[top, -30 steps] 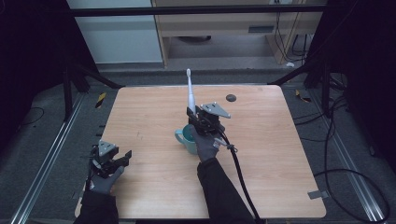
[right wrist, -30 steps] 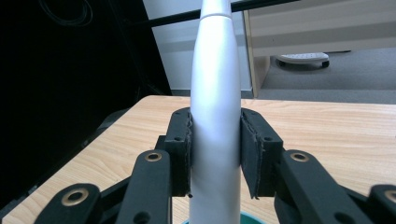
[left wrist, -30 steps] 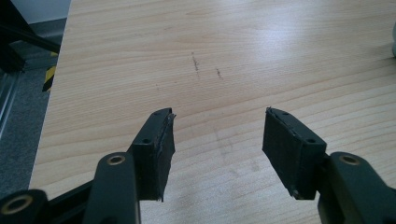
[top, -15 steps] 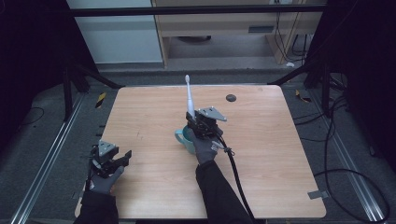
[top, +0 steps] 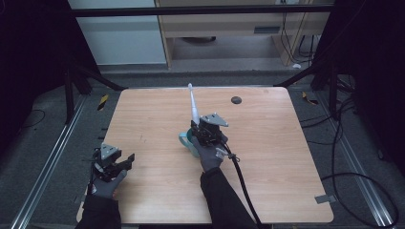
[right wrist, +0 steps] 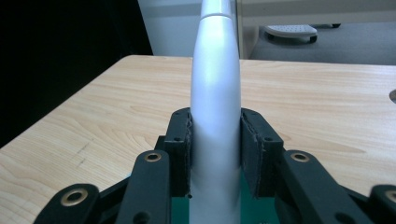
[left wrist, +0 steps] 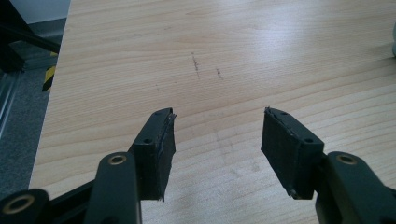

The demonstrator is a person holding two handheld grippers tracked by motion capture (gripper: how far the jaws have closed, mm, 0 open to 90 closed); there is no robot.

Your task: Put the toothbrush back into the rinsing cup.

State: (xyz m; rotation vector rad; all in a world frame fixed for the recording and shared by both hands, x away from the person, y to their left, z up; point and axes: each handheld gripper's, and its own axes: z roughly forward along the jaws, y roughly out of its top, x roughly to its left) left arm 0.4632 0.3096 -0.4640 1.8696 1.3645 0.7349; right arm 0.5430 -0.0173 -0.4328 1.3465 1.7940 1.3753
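Light wood forms the table point(top: 286, 157), seen from the high view with dark floor around it. At centre frame the right gripper point(top: 203, 128) is clamped on a white toothbrush point(top: 193, 104), whose handle rises tilted toward the top of the frame over a teal cup point(top: 187, 141). A small dark disc point(top: 235, 99) lies near the far edge. At lower left the left gripper point(top: 125, 161) is held over the near left corner.

From the left gripper view, the jaws are spread wide over bare, faintly scuffed wood point(left wrist: 205, 70), with nothing between them.

From the right gripper view, both pads point(right wrist: 181, 149) are pressed against the toothbrush's white body point(right wrist: 215, 93); open tabletop lies beyond.
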